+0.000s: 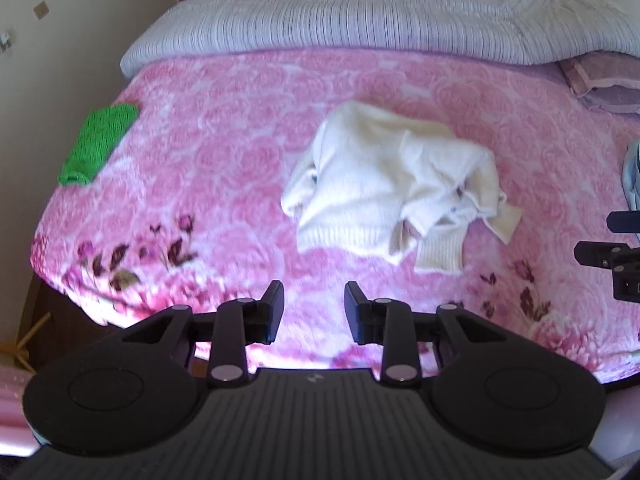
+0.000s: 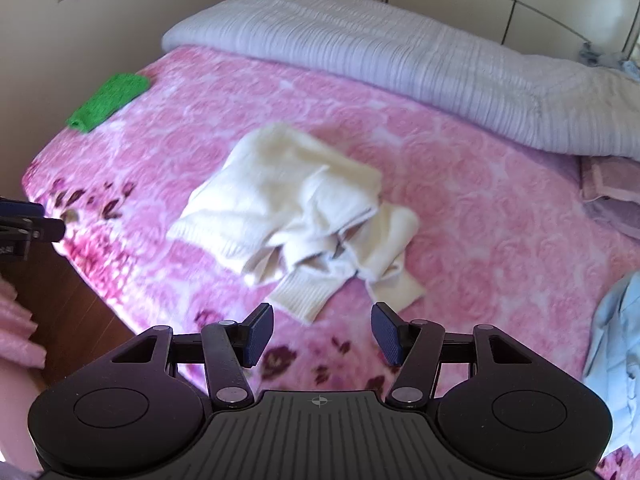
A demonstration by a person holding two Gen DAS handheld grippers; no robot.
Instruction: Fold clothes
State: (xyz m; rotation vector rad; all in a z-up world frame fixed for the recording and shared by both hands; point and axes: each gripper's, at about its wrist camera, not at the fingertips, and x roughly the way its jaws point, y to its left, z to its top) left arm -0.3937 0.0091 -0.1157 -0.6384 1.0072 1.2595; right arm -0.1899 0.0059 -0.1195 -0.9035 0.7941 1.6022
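Observation:
A crumpled cream knit sweater (image 1: 384,192) (image 2: 296,208) lies in a heap in the middle of a bed covered by a pink floral blanket (image 1: 224,184) (image 2: 480,208). My left gripper (image 1: 314,300) hovers above the blanket's near edge, short of the sweater and left of its ribbed cuff, open with nothing between its fingers. My right gripper (image 2: 322,328) hangs just in front of the sweater's ribbed cuff (image 2: 304,292), open wide and empty. Each gripper shows at the edge of the other's view.
A folded green cloth (image 1: 100,142) (image 2: 108,100) lies at the bed's far left corner. A striped lilac quilt (image 1: 340,12) (image 2: 400,56) is bunched along the head of the bed. Light blue clothing (image 2: 616,360) sits at the right edge, pink-purple folded fabric (image 2: 612,196) behind it.

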